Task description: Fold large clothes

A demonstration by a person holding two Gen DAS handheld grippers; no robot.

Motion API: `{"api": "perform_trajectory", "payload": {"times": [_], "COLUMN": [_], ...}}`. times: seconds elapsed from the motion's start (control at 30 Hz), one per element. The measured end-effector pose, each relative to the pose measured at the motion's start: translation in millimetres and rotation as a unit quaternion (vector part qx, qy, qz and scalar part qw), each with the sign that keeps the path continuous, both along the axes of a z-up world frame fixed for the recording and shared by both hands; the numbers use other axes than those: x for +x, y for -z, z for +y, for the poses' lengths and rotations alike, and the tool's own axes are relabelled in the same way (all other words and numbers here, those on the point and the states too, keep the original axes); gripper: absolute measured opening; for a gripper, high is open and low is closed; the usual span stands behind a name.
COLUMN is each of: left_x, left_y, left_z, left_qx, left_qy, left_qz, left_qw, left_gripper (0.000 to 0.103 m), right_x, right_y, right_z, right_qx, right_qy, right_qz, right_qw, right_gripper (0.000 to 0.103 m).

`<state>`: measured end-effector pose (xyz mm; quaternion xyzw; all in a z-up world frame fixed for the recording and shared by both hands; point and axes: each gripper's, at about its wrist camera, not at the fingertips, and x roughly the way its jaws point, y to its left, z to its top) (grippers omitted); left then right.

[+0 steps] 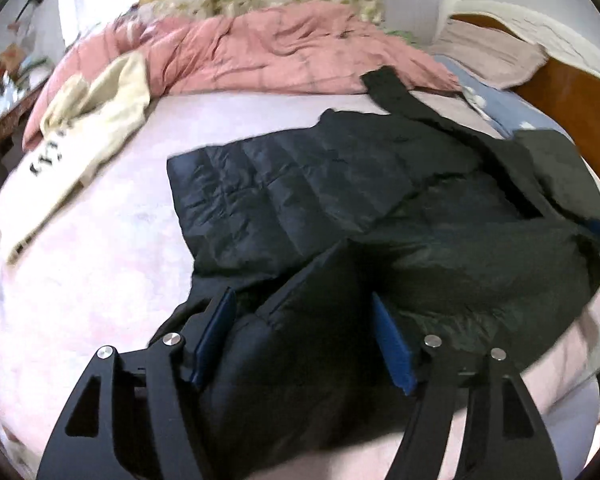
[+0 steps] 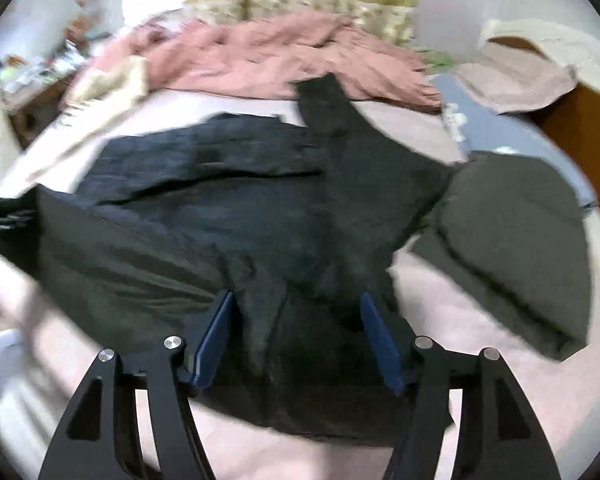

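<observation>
Garment: a black quilted jacket (image 1: 300, 184) lies spread on the pale pink bed sheet (image 1: 80, 280), in the middle of the bed, with the near edge turned over onto the body.
Left gripper (image 1: 304, 332): jaws apart; a ridge of black fabric lies between the blue pads (image 1: 216, 332) but neither pad presses on it.
Right gripper (image 2: 298, 336): jaws likewise apart over the near edge of the jacket, fabric between them, nothing clamped (this view is blurred).
Long axis: runs across both views, roughly left to right; the straight hem (image 1: 176, 184) points to the left in the left wrist view.
Sleeves and hood end: one sleeve (image 1: 396, 92) points away toward the pink quilt (image 1: 260, 56); a broad dark flap (image 2: 520, 248), hood or second sleeve (cannot tell which), lies at the right.
Handling: judged light for its bulk, soft and puffy, with a slick shell; folds will likely spring back and layers may slide over one another.
Where to take hold: at a seam, hem corner or cuff, pinching through both layers; a grip on a smooth padded panel would probably slip.
Surroundings: a cream garment (image 1: 100, 112) lies well apart at the far left of the sheet.
</observation>
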<state>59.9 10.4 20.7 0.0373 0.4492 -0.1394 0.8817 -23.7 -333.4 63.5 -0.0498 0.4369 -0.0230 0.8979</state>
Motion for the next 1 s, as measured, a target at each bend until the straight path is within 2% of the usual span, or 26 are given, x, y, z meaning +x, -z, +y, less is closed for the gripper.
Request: {"api": "perform_trajectory", "payload": {"times": [0.13,0.27,0.33,0.37,0.4,0.47,0.5,0.57,0.63,0.73,0.77,0.8,0.83,1.0], "left_x": [24.0,33.8,33.8,29.8,23.1,4.4,-7.2,-30.8,-46.1,-59.7,-63.2,-64.2,-63.2,-45.0], "left_y": [32.2,50.6,54.2,51.0,43.7,23.1,11.9,-7.9,-20.2,-27.9,-27.9,-26.5,-24.5,8.7], "left_z": [4.3,6.0,10.0,14.0,18.5,24.6,27.3,28.0,20.5,3.9,-2.2,-6.4,-7.8,-9.0], "left_qx": [-0.028,-0.041,-0.065,-0.075,-0.082,-0.081,-0.080,-0.089,-0.088,-0.074,-0.064,-0.057,-0.054,-0.031], "left_qy": [-0.025,-0.031,-0.015,-0.008,-0.009,-0.020,-0.028,-0.033,-0.021,0.000,0.003,-0.001,-0.007,-0.043], "left_qz": [0.028,0.011,-0.003,-0.013,-0.032,-0.080,-0.106,-0.151,-0.165,-0.162,-0.156,-0.150,-0.146,-0.107], "left_qw": [0.9989,0.9986,0.9978,0.9970,0.9961,0.9933,0.9907,0.9840,0.9822,0.9840,0.9857,0.9870,0.9877,0.9928], "left_gripper": [0.069,0.081,0.082,0.082,0.081,0.081,0.083,0.089,0.090,0.091,0.096,0.103,0.103,0.103], "right_x": [31.9,52.3,50.2,44.8,35.3,14.2,1.3,-19.1,-35.0,-48.1,-50.3,-52.1,-50.0,-24.3], "right_y": [26.1,59.4,68.9,69.1,63.2,45.1,33.1,15.7,3.5,-4.5,-5.0,-3.8,0.3,41.8], "right_z": [-8.1,-22.9,-27.1,-28.0,-30.0,-32.3,-32.9,-32.5,-28.3,-10.8,-5.8,0.1,6.1,26.9], "right_qx": [0.005,0.030,0.025,0.006,-0.020,-0.059,-0.058,-0.015,0.048,0.129,0.139,0.152,0.157,0.084], "right_qy": [0.020,0.039,0.067,0.092,0.126,0.167,0.168,0.150,0.122,0.064,0.055,0.047,0.046,0.067], "right_qz": [0.010,0.005,-0.009,-0.020,-0.046,-0.110,-0.144,-0.183,-0.201,-0.191,-0.189,-0.190,-0.187,-0.124], "right_qw": [1.000,0.999,0.997,0.996,0.991,0.978,0.973,0.971,0.971,0.971,0.971,0.969,0.969,0.986], "right_gripper": [0.066,0.066,0.066,0.071,0.083,0.084,0.084,0.085,0.087,0.098,0.103,0.103,0.103,0.103]}}
